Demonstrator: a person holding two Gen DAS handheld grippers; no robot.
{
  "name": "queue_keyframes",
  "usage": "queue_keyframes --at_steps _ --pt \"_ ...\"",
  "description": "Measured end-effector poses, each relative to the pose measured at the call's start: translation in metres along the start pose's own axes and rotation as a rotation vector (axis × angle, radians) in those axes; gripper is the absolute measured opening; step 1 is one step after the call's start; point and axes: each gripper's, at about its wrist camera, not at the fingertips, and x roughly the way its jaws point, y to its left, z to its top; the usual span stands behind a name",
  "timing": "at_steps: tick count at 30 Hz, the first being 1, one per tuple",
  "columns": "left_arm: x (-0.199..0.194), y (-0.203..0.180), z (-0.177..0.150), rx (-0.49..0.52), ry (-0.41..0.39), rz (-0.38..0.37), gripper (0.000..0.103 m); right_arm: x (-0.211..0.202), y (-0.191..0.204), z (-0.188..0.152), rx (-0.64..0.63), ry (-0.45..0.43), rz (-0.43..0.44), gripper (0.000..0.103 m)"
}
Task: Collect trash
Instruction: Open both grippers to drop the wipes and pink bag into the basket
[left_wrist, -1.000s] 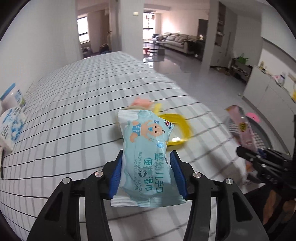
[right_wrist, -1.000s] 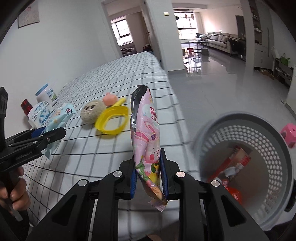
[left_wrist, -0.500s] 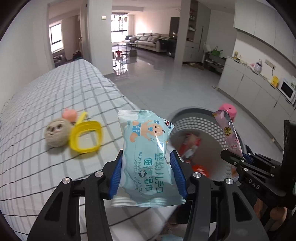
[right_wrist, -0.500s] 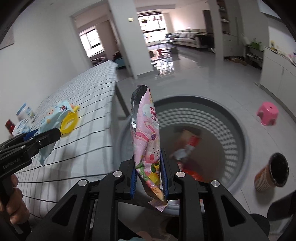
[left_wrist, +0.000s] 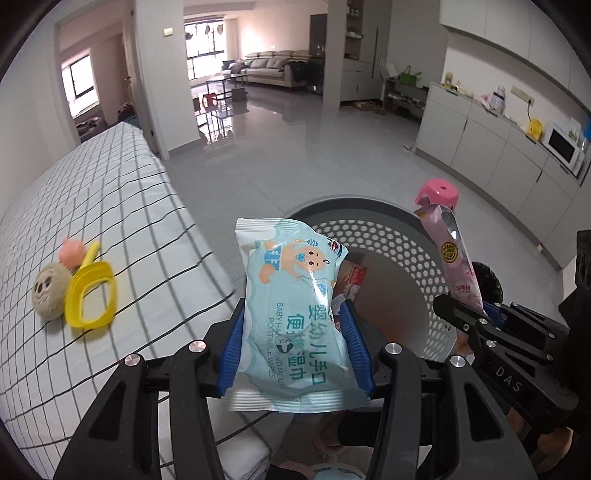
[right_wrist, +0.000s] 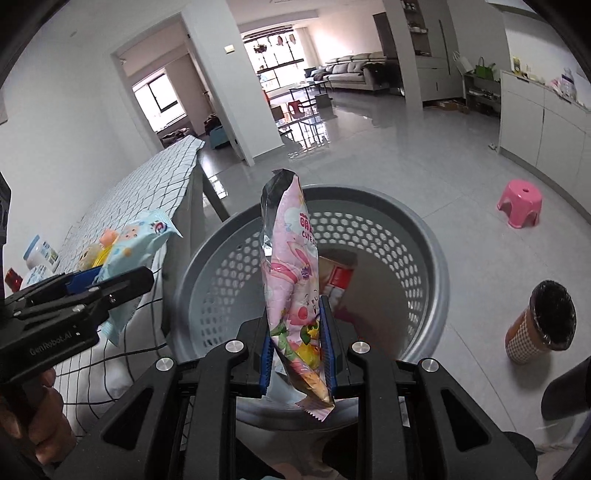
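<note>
Clamping a blue baby-wipes pack (left_wrist: 295, 325), the left gripper (left_wrist: 295, 349) hangs beside the right gripper (right_wrist: 297, 347), which pinches a pink snack bag (right_wrist: 291, 280); the grey perforated basket (right_wrist: 424, 236) sits just ahead, below both.

Glossy grey tiled floor (left_wrist: 303, 155), white cabinets (left_wrist: 491, 147), distant sofa (left_wrist: 275, 68), bright windows (left_wrist: 210, 48)

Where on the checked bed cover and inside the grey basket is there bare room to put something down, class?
The bed cover lies bare from the yellow ring and the plush toy back to its far end. In the basket the floor to the right of the red box is free. It is crowded around the ring, the plush toy and the pink toy.
</note>
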Motion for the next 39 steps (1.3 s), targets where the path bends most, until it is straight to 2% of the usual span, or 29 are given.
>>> queue_keyframes --at_steps 11,24,26,28,30,39 --pt "0.023 -0.017 0.008 0.024 0.055 -0.012 0.049 0.005 -0.023 0.004 0.047 0.005 0.006 0.021" --pt "0.031 -0.024 0.010 0.017 0.063 -0.022 0.052 0.015 -0.028 0.013 0.065 0.011 0.010 0.022" --pt "0.030 -0.023 0.010 0.010 0.061 -0.022 0.054 0.015 -0.028 0.014 0.061 0.012 0.009 0.029" --pt "0.030 -0.022 0.010 0.006 0.064 -0.020 0.061 0.012 -0.028 0.014 0.061 -0.004 0.002 0.051" --pt "0.029 -0.020 0.010 -0.001 0.062 -0.018 0.065 0.010 -0.029 0.014 0.068 -0.017 -0.001 0.052" --pt "0.023 -0.017 0.007 -0.011 0.054 -0.015 0.070 0.008 -0.030 0.012 0.081 -0.010 -0.014 0.052"
